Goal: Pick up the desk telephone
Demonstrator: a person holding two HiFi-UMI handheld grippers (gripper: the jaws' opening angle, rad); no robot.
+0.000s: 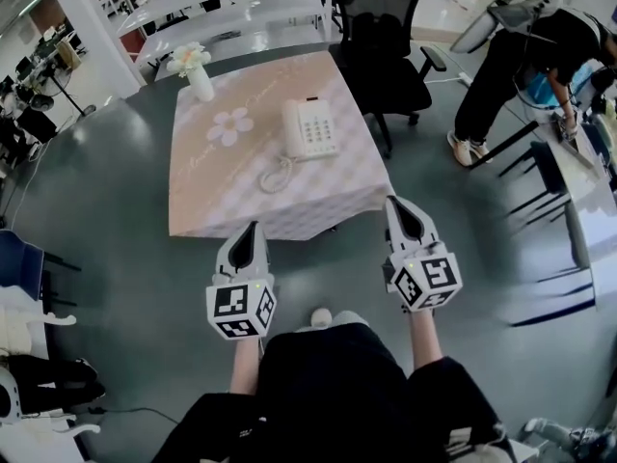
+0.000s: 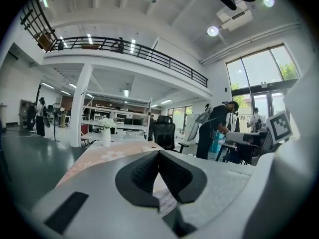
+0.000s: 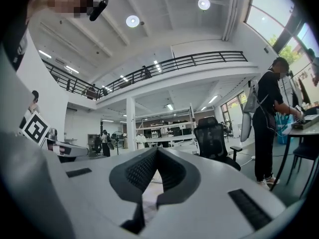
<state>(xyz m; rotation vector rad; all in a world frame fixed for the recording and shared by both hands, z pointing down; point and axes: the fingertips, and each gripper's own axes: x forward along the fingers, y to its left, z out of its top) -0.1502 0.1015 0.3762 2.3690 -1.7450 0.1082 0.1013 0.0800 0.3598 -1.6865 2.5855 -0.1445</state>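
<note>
A white desk telephone (image 1: 310,128) with a coiled cord (image 1: 275,176) lies on a table (image 1: 337,196) under a pink checked cloth. My left gripper (image 1: 254,228) hovers just short of the table's near edge, at its left half, jaws shut and empty. My right gripper (image 1: 394,204) hangs by the near right corner, also shut with nothing in it. Both point toward the table, well short of the phone. In the left gripper view the shut jaws (image 2: 158,153) sit level with the cloth (image 2: 99,157). From the right gripper view the shut jaws (image 3: 156,151) hide the phone.
A white vase of flowers (image 1: 196,69) stands at the table's far left corner. A black office chair (image 1: 379,41) sits behind the table. A person (image 1: 525,51) bends over a desk at the right. White shelving (image 1: 227,13) lines the back; dark chairs stand at the left.
</note>
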